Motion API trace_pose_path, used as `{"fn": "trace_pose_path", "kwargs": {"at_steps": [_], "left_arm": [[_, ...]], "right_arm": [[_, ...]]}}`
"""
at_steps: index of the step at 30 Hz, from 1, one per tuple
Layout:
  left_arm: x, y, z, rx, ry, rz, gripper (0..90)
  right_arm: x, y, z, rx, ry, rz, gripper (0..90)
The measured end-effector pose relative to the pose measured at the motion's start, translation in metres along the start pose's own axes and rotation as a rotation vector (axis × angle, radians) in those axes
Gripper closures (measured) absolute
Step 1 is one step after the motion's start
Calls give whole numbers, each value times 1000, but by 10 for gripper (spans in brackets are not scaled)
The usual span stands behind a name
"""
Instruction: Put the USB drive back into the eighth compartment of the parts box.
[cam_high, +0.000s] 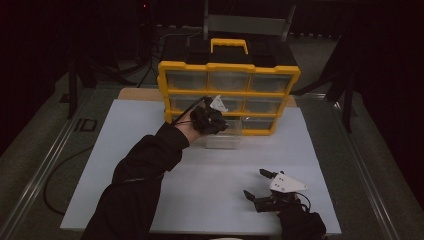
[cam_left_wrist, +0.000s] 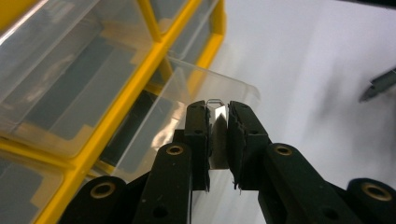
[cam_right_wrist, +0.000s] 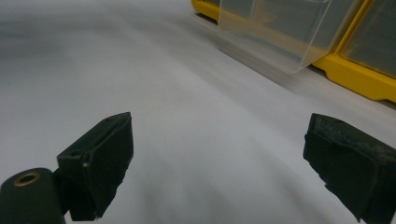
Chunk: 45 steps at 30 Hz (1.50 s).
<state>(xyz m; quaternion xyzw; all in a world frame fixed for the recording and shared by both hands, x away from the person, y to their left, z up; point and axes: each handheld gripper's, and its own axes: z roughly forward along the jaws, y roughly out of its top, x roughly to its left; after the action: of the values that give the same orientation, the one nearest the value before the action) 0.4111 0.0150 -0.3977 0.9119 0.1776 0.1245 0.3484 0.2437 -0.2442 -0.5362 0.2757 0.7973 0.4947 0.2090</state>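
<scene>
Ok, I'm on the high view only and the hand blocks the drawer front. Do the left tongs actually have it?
Observer: Yes. In the left gripper view the left tongs are shut on the clear pull tab at the front of the drawer.
Operator: Anything inside that drawer?
Observer: In the right gripper view its clear wall shows nothing inside, as far as I can tell.
Operator: And the right tongs?
Observer: The right tongs stand wide open, nothing between the pads, with bare white table ahead of them.
</scene>
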Motion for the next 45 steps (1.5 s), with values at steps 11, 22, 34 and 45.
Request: {"fn": "trace_pose_path", "kwargs": {"at_steps": [11, 22, 34, 45], "left_arm": [[9, 0, 12, 6, 36, -55, 793], [12, -5, 22, 0, 43, -86, 793], [14, -9, 35, 25, 51, -95, 793], [15, -12, 44, 44, 53, -110, 792]], "right_arm": [[0, 0, 0, -3, 3, 0, 87], [0, 0, 0, -3, 5, 2, 87], [0, 1, 0, -6, 9, 2, 87], [0, 1, 1, -2, 10, 1, 87]]}}
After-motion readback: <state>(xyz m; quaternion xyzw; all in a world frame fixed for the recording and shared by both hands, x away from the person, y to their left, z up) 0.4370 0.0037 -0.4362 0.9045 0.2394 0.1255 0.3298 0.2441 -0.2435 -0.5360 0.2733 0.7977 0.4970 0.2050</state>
